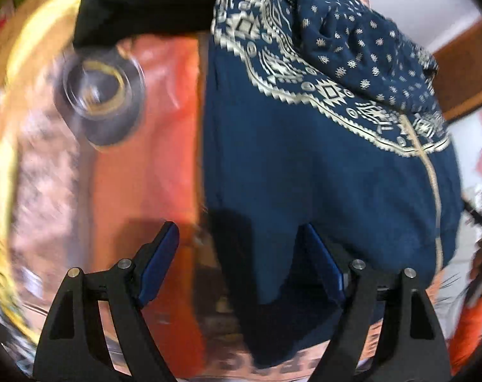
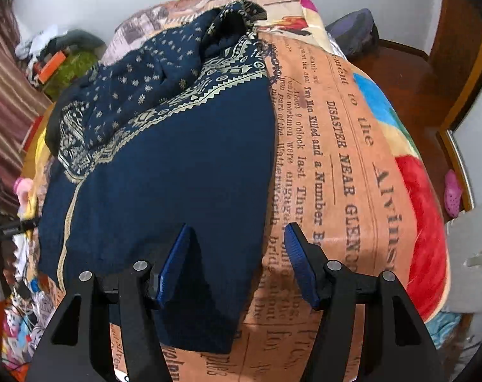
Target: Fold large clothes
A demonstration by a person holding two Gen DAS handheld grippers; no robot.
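Observation:
A large navy garment (image 2: pixel 164 172) with cream patterned borders lies spread on a bed covered by an orange newspaper-print blanket (image 2: pixel 336 165). It also shows in the left wrist view (image 1: pixel 320 165), partly bunched at its far end. My left gripper (image 1: pixel 237 232) is open, hovering over the garment's near left edge; its right finger (image 1: pixel 323 261) sits over the cloth. My right gripper (image 2: pixel 237 232) is open above the garment's near right edge, its left finger (image 2: pixel 174 264) over the cloth and its right finger over the blanket. Neither holds anything.
A black cloth (image 1: pixel 139 3) lies at the far left of the bed. A wooden bed frame (image 2: pixel 409 73) runs along the right, with a dark cushion (image 2: pixel 355 28). Clutter (image 2: pixel 59 57) sits at the far left, and a pink shoe (image 2: pixel 452 194) lies on the floor.

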